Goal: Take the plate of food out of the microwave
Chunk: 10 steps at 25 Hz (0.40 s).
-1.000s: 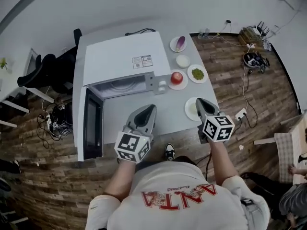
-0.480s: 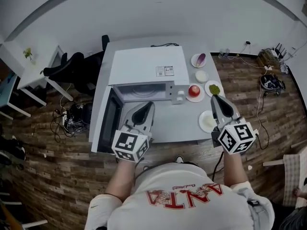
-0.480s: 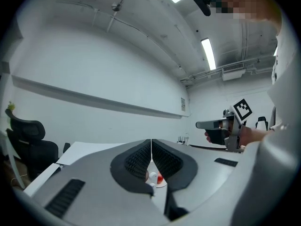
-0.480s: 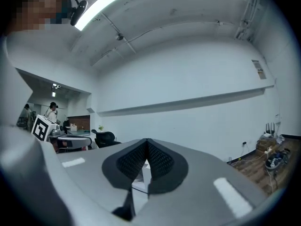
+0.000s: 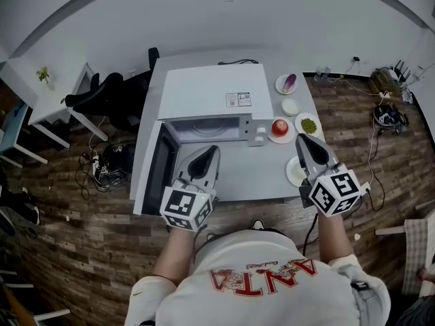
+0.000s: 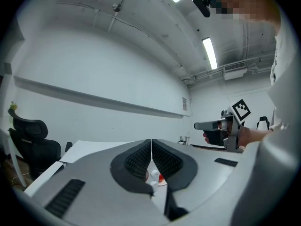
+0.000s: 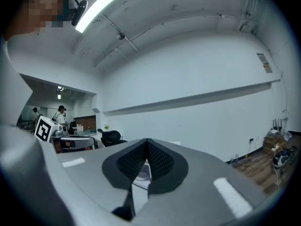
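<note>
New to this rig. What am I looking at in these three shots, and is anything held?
No robot: a person holds a claw tool in each hand. The head view looks down from the person's head; the other two cameras ride on the claws and look along their jaws. The left claw and right claw are both shut, holding nothing. On the white table stands a microwave with its door open; to its right are small plates, one with a red fruit.

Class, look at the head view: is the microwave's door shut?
No: the door of the microwave stands swung out to the left, leaving the cavity open to view.
</note>
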### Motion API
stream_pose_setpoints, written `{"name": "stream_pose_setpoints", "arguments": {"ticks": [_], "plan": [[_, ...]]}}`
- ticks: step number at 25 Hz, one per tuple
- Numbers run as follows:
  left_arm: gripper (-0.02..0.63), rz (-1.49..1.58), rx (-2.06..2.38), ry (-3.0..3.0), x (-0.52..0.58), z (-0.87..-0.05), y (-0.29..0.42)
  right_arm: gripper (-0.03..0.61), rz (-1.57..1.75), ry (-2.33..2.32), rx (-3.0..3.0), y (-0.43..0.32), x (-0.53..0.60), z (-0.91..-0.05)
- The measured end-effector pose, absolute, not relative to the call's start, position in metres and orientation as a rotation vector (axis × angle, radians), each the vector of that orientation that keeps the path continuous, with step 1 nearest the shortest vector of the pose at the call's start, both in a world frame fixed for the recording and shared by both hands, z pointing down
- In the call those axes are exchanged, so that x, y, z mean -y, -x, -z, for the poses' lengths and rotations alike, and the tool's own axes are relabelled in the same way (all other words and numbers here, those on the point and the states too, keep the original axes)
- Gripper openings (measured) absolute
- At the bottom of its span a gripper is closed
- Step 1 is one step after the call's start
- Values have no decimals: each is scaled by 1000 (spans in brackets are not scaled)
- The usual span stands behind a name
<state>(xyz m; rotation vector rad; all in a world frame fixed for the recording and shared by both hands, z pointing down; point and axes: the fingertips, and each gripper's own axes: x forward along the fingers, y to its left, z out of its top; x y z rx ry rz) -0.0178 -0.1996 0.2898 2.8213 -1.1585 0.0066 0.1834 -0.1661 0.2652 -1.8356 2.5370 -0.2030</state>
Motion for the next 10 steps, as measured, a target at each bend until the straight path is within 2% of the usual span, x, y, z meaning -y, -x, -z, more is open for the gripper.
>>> {"name": "stream_pose_setpoints", "arguments": {"ticks": [10], "plan": [[12,-19,1154,-2815,203,-298,18,2,218,1854,-2531,-185,167,-272]]}}
